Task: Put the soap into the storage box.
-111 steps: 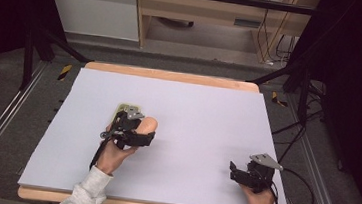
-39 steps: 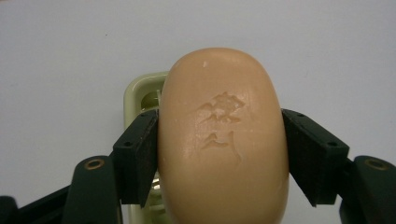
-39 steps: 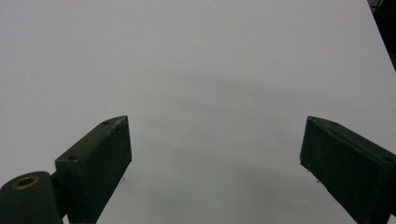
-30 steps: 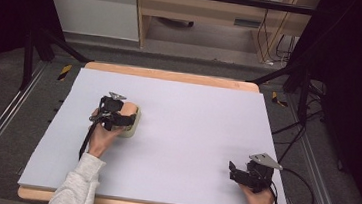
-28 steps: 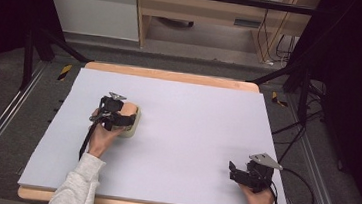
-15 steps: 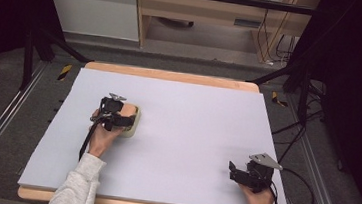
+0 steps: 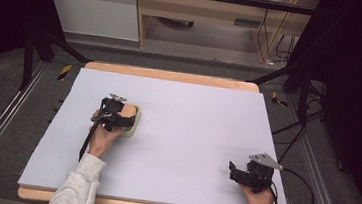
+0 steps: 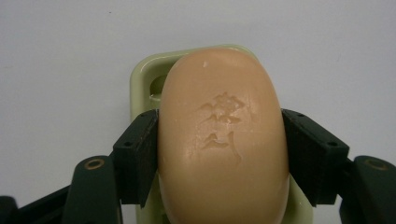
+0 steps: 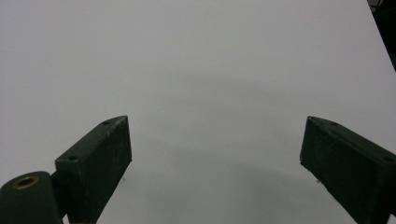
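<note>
Lengthwise between the left tongs (image 8: 219,158), pinched at its flanks, the soap bar (image 8: 222,140) overlies its green dish (image 8: 140,77); right tongs (image 9: 215,168) gape, lower right.

The person wears light grey sleeves (image 7: 76,185) that reach the wrists. Each hand carries a black hand-held gripper with 2 blocky jaws. The left hand-held gripper (image 7: 129,118) has a thin black cable running back along the forearm and a small grey plate on top. The right hand-held gripper (image 7: 233,171) carries a grey 3-cornered plate on top, and a black cable loops out from it. Seen close up, the jaws are matte black with flat inner pads (image 9: 111,163), small screw holes along their edges, and a brass-coloured rivet at the hinge of each.
</note>
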`<action>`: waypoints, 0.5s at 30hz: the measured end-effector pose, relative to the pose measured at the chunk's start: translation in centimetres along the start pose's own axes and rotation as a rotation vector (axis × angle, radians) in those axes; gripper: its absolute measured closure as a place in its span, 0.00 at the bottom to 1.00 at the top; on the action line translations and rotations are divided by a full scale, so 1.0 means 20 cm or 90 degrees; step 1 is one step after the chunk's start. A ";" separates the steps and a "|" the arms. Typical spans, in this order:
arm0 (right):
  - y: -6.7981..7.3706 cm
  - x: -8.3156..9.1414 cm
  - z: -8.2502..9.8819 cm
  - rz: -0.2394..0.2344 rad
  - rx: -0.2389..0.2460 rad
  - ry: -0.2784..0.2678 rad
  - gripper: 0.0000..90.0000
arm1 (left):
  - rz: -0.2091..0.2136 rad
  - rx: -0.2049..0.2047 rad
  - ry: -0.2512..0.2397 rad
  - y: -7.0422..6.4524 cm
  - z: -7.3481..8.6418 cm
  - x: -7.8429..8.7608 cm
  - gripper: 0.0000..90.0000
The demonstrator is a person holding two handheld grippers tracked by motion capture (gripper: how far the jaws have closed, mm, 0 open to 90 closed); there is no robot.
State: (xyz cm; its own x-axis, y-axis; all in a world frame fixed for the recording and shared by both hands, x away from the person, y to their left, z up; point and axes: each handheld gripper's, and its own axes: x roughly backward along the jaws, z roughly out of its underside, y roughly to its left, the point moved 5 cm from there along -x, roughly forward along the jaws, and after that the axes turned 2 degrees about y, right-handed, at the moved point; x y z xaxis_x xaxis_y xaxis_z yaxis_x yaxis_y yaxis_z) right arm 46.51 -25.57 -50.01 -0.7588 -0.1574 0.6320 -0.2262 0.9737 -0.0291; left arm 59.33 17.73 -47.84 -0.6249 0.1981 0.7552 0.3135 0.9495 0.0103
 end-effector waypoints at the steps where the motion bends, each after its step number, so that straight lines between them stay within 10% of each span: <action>1: 0.00 0.00 0.00 0.000 0.000 0.000 0.10 | 0.000 0.000 0.001 0.00 0.00 0.00 0.35; 15: 0.00 0.00 0.00 0.000 0.000 0.000 0.10 | 0.001 0.002 0.003 0.00 0.01 -0.02 0.35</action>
State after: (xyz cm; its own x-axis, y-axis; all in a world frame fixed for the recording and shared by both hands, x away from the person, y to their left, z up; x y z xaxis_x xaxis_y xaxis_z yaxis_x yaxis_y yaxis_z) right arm 46.51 -25.57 -50.01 -0.7584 -0.1576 0.6325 -0.2261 0.9737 -0.0284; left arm 59.41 17.68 -48.23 -0.6209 0.1991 0.7582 0.3129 0.9498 0.0068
